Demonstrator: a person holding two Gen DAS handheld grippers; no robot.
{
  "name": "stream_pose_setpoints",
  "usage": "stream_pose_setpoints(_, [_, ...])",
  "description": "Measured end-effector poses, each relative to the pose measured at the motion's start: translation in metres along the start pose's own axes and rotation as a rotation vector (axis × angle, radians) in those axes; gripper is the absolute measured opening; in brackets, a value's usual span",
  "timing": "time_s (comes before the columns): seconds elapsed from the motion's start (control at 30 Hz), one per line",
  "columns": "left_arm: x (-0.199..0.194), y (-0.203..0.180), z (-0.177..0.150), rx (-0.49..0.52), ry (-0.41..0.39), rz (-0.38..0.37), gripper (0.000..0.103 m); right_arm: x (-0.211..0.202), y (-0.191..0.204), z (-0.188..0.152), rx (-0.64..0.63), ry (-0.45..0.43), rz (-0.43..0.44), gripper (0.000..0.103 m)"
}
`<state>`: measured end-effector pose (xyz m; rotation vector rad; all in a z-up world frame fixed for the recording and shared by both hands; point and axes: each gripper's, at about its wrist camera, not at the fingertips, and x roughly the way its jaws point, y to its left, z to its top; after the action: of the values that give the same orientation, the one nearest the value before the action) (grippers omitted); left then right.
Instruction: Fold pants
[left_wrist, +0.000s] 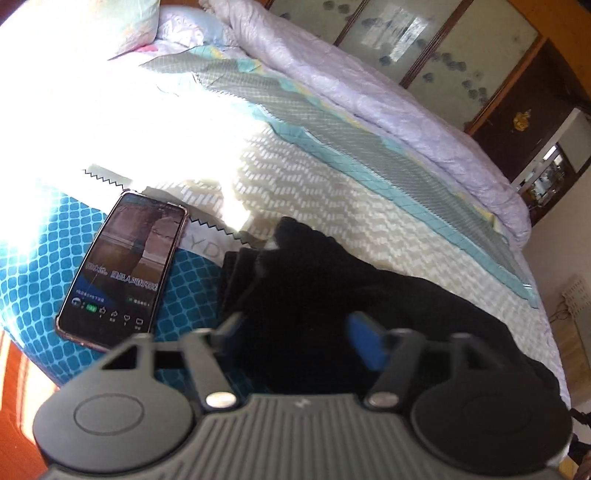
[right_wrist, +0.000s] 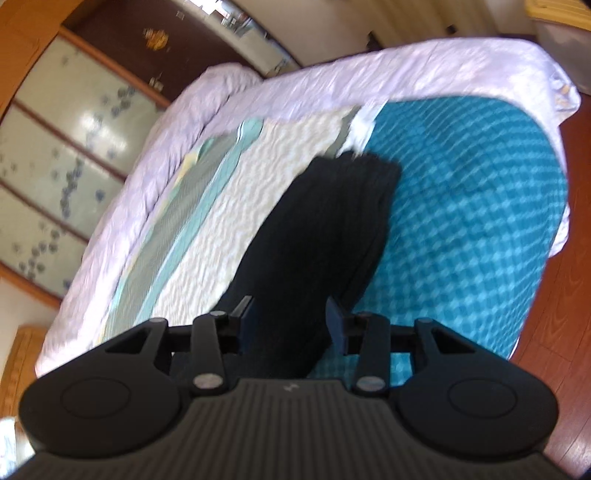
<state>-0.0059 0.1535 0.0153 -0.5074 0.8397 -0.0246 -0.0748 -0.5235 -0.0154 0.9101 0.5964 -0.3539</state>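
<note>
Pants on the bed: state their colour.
Plain black pants, no visible pattern; clearest in the right wrist view.

Bed (left_wrist: 303, 192): fills most of both views, with a teal diamond-print cover (right_wrist: 480, 229) and a cream woven panel (right_wrist: 236, 206).
Quilt (left_wrist: 369, 99): lilac, bunched along the bed's far edge.
Pillow (left_wrist: 129, 26): at the bed's far corner.
Wardrobe (right_wrist: 62, 147): wood-framed frosted panels with blue flowers.
Floor (right_wrist: 576, 258): reddish wood.
Light: strong sun washes out the bed's left part.
</note>
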Motion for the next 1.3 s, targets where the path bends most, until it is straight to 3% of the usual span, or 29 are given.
stream_pose_setpoints(0.07, [0.004, -0.006, 0.013, -0.012, -0.006, -0.040, 0.017, 0.004, 0.004, -0.008, -0.009, 0.025, 0.002, 0.045])
stream_pose_setpoints(0.17, [-0.033, -0.031, 0.030, 0.097, -0.224, -0.149, 0.016, 0.006, 0.009, -0.014, -0.017, 0.047, 0.015, 0.045])
stream_pose_setpoints(0.2, [-0.049, -0.037, 0.031, 0.127, -0.310, -0.168, 0.003, 0.006, 0.010, -0.016, -0.024, 0.051, 0.019, 0.045])
stream_pose_setpoints(0.23, [-0.063, -0.039, 0.030, 0.152, -0.385, -0.188, 0.003, 0.006, 0.013, -0.018, -0.030, 0.054, 0.020, 0.045])
stream_pose_setpoints(0.3, [-0.077, -0.032, 0.028, 0.158, -0.446, -0.187, 0.003, 0.008, 0.017, -0.022, -0.037, 0.063, 0.026, 0.045])
stream_pose_setpoints(0.43, [-0.050, 0.005, 0.015, 0.049, -0.276, -0.056, 0.003, 0.014, 0.021, -0.029, -0.038, 0.087, 0.034, 0.045])
stream_pose_setpoints(0.5, [-0.039, 0.020, 0.009, -0.011, -0.189, -0.034, 0.003, 0.017, 0.025, -0.034, -0.051, 0.102, 0.043, 0.045])
stream_pose_setpoints(0.57, [-0.035, 0.024, 0.007, -0.032, -0.162, -0.037, 0.005, 0.021, 0.032, -0.038, -0.073, 0.126, 0.064, 0.045])
stream_pose_setpoints(0.63, [-0.033, 0.021, 0.011, -0.039, -0.138, -0.045, 0.029, 0.027, 0.048, -0.049, -0.090, 0.163, 0.095, 0.045])
stream_pose_setpoints(0.67, [-0.029, 0.017, 0.014, -0.035, -0.119, -0.040, 0.060, 0.032, 0.058, -0.054, -0.116, 0.187, 0.118, 0.045])
stream_pose_setpoints(0.7, [-0.023, 0.012, 0.017, -0.024, -0.090, -0.034, 0.080, 0.038, 0.074, -0.061, -0.170, 0.219, 0.152, 0.045])
stream_pose_setpoints(0.8, [-0.005, 0.001, 0.017, -0.022, -0.018, -0.063, 0.082, 0.056, 0.130, -0.091, -0.366, 0.324, 0.250, 0.047])
stream_pose_setpoints(0.87, [0.005, -0.005, 0.013, -0.032, 0.018, -0.041, 0.077, 0.068, 0.168, -0.117, -0.499, 0.390, 0.315, 0.049])
stream_pose_setpoints(0.93, [0.012, -0.007, 0.008, -0.033, 0.046, -0.005, 0.050, 0.080, 0.202, -0.147, -0.653, 0.427, 0.366, 0.060])
stream_pose_setpoints(1.0, [0.018, -0.003, 0.004, -0.054, 0.080, 0.002, 0.008, 0.092, 0.227, -0.176, -0.819, 0.430, 0.377, 0.067])
stream_pose_setpoints(1.1, [0.014, 0.006, 0.003, -0.100, 0.081, -0.002, 0.008, 0.111, 0.250, -0.213, -1.077, 0.411, 0.354, 0.062])
stream_pose_setpoints(1.13, [0.008, 0.008, 0.004, -0.103, 0.069, -0.008, 0.008, 0.119, 0.253, -0.222, -1.139, 0.425, 0.333, 0.031])
stream_pose_setpoints(1.17, [0.002, 0.009, 0.005, -0.107, 0.053, -0.020, 0.008, 0.125, 0.253, -0.227, -1.178, 0.455, 0.311, 0.009])
stream_pose_setpoints(1.23, [-0.012, 0.010, 0.006, -0.105, 0.024, -0.034, 0.008, 0.127, 0.245, -0.224, -1.177, 0.502, 0.309, 0.008])
stream_pose_setpoints(1.3, [-0.020, 0.013, 0.004, -0.104, 0.015, -0.040, 0.008, 0.107, 0.230, -0.214, -1.145, 0.509, 0.373, 0.008])
